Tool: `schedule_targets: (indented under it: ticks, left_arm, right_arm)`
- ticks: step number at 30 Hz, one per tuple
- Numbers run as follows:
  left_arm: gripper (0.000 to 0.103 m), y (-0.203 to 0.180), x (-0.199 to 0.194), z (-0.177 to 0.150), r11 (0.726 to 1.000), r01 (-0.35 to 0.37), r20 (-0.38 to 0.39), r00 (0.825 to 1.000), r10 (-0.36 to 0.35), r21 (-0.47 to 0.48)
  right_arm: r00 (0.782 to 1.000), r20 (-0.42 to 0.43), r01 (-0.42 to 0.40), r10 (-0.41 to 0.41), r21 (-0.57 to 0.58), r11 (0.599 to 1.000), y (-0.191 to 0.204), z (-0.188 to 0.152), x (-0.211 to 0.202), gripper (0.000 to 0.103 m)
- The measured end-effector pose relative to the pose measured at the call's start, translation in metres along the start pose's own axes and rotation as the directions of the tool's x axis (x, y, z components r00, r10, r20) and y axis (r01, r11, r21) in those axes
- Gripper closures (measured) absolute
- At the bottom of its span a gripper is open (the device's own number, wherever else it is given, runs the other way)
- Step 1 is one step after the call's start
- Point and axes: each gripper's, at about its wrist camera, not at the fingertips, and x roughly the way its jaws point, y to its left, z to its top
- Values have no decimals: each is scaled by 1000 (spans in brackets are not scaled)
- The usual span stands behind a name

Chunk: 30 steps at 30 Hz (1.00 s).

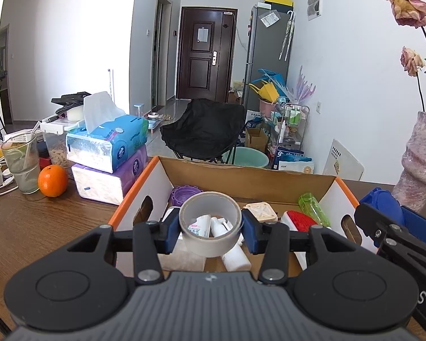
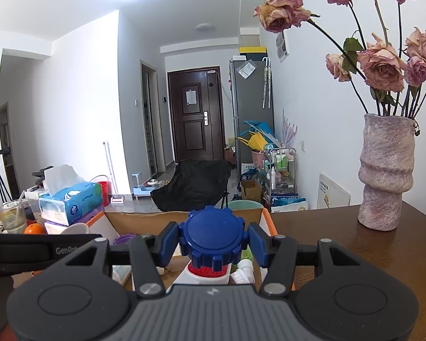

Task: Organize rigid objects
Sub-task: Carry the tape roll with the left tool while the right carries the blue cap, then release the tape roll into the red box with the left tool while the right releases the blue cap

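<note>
Sorting well along: cardboard box [image 1: 242, 174] already holds several items. Left gripper [image 1: 211, 228] clamps tape roll [image 1: 210, 224], right gripper [image 2: 213, 241] clamps blue lid [image 2: 213, 234]; both held over box, unreleased.

Box [image 1: 269, 176] on table [image 1: 42, 227]; tissue packs [image 1: 110, 153] left, vase [image 2: 386, 176] right.

Grey tape roll [image 1: 210, 224] between the blue pads [image 1: 171, 228] of the black left hand-held gripper [image 1: 210, 234]. Navy ridged lid [image 2: 213, 237] in the right hand-held gripper [image 2: 213, 244]. Cardboard box [image 1: 162, 182]: white walls, orange rim, brown inside. Orange fruit [image 1: 52, 180] at nine o'clock on the dark wood-grain surface [image 1: 42, 221]; mottled mauve vase [image 2: 384, 173] at three.
</note>
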Motion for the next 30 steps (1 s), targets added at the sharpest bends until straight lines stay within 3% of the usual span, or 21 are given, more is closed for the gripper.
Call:
schedule_targets:
  ticks: [30]
  left_arm:
    - [57, 3, 62, 24, 999, -42, -18, 999, 42, 27]
  right_arm:
    - [998, -60, -24, 19, -71, 997, -1, 7, 76, 51]
